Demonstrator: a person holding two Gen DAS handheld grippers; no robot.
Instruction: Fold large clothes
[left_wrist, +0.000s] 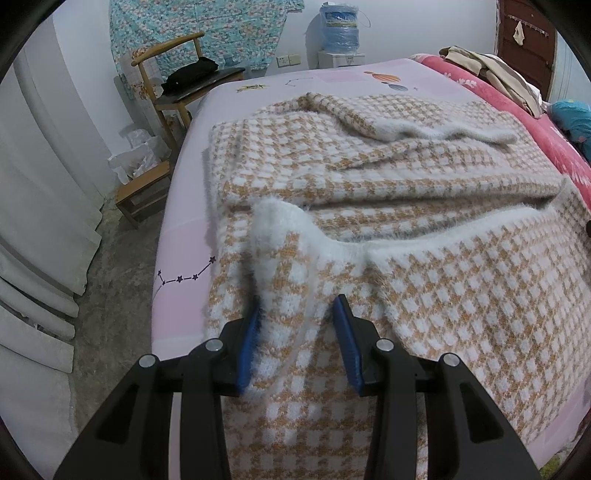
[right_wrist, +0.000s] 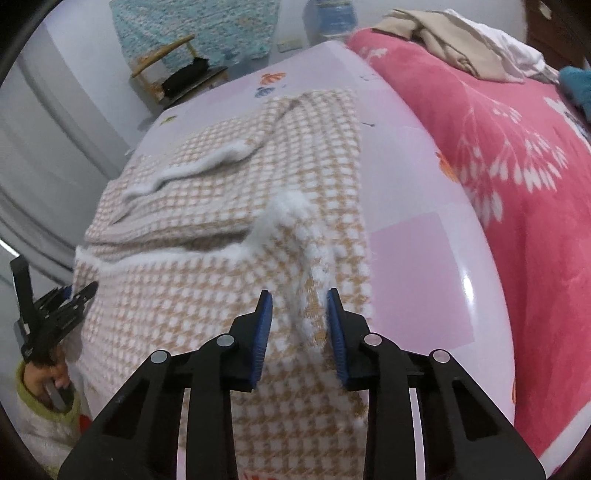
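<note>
An orange-and-white houndstooth knit sweater (left_wrist: 406, 184) with a fuzzy white hem lies spread on the pink bed sheet (left_wrist: 184, 240). Its near part is folded back over the rest. My left gripper (left_wrist: 299, 306) is shut on a raised bunch of the near left hem, whose white corner stands up between the blue pads. In the right wrist view my right gripper (right_wrist: 297, 299) is shut on a raised ridge of the sweater (right_wrist: 221, 206) near its right edge. The left gripper (right_wrist: 55, 306), held by a hand (right_wrist: 44, 373), shows at the far left of that view.
A red flowered blanket (right_wrist: 517, 184) covers the bed's right side, with a pile of beige and white clothes (left_wrist: 487, 70) on it. Left of the bed stand a wooden chair (left_wrist: 177, 74) and a low stool (left_wrist: 144, 188). White curtains (left_wrist: 44, 184) hang at the far left.
</note>
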